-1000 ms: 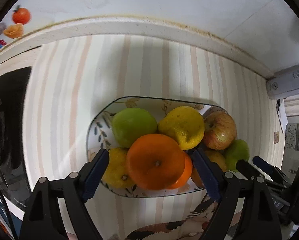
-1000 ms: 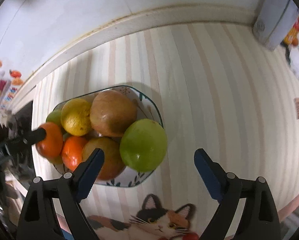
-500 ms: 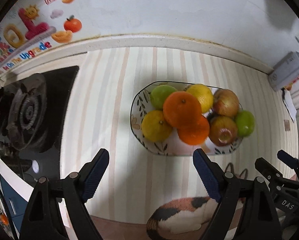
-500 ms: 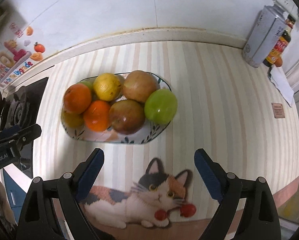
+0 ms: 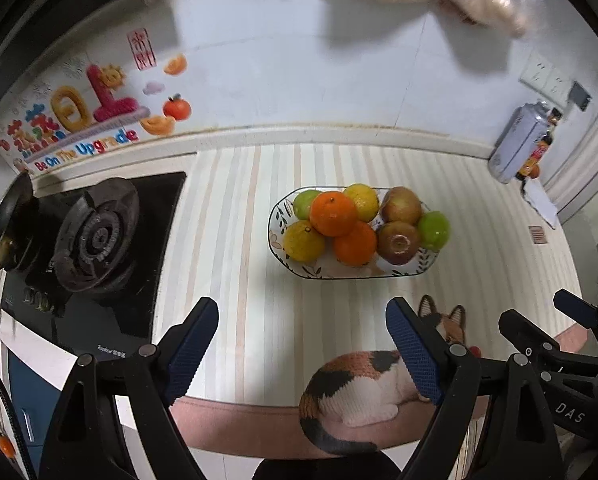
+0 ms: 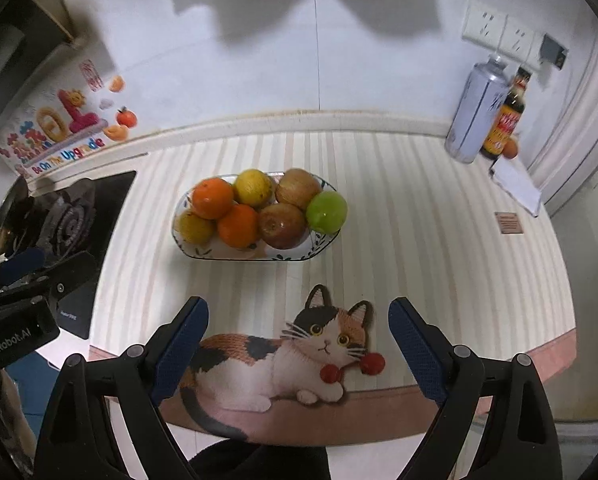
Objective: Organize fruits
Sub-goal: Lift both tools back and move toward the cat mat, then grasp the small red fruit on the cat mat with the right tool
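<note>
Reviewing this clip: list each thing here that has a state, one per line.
Left gripper: open, empty, above the counter.
Right gripper: open, empty, above the cat mat.
Bowl: upright, heaped with fruit.
Burner: no flame showing.
Sauce bottle: upright, capped.

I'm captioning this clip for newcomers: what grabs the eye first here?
The fruit bowl mid-counter, heaped with oranges, lemons and a green apple. Then the cat picture on the mat's near edge, between the open right gripper. A gas burner sits at left.
</note>
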